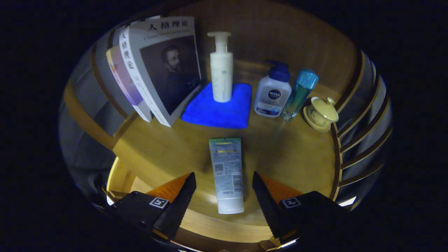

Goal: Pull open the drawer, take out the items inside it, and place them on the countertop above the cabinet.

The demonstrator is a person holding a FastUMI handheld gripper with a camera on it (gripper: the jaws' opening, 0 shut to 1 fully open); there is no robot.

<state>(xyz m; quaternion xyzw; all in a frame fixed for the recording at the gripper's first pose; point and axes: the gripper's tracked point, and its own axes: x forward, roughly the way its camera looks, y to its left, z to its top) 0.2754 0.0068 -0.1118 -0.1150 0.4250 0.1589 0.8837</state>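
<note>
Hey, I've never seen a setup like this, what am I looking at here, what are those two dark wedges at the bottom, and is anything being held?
This is a fisheye camera mounted on a handheld two-finger gripper, looking forward along its fingers. The two wedges at the bottom are those fingers. They stand open, and a tube lies flat on the wooden countertop in the gap between them, with space on both sides, so nothing is gripped.

Beyond the tube lies a blue cloth with a white pump bottle standing on it. Left of the cloth, a few books lean upright. To the right stand a blue-capped pump bottle, a slim teal bottle and a small yellow lidded cup on a saucer.
</note>
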